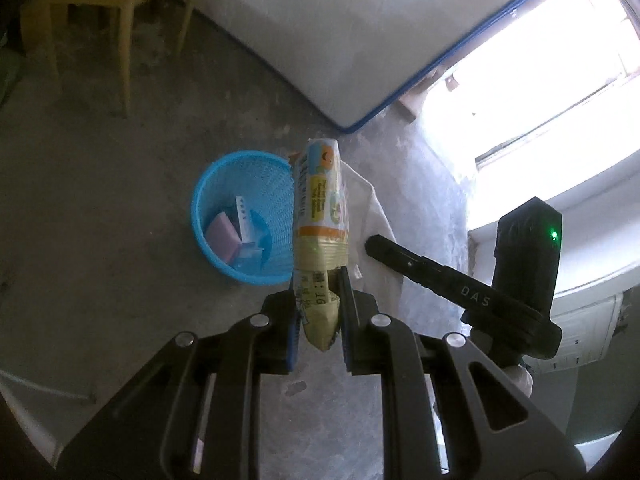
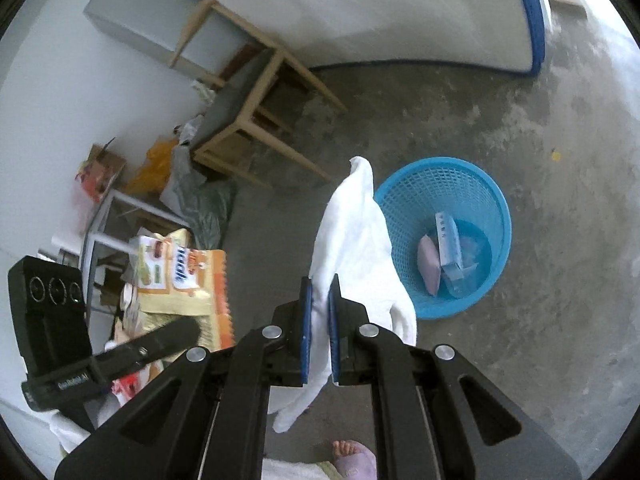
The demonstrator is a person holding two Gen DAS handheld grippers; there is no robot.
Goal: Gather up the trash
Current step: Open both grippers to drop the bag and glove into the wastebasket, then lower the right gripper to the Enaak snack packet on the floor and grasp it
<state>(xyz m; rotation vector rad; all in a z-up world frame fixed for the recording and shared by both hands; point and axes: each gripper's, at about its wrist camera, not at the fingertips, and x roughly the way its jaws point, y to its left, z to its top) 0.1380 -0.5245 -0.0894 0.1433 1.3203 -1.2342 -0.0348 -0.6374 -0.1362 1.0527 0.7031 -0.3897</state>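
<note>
The left gripper [image 1: 318, 300] clamps a yellow snack wrapper [image 1: 320, 208] between its pads, jaws easing apart; the blue basket [image 1: 216, 184] (a purple packet and a blue-white box inside) sits beyond its left finger. The right gripper [image 2: 319, 312] pinches a white cloth [image 2: 356, 232], basket [image 2: 404, 184] beyond its right finger.

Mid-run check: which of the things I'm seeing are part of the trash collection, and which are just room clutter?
Part of the job:
- snack wrapper, in the left gripper
- white cloth, in the right gripper
- blue basket, already holding a few discarded items

Just lying about:
- wooden table
- mattress against the wall
- cardboard box and bags in the corner
</note>
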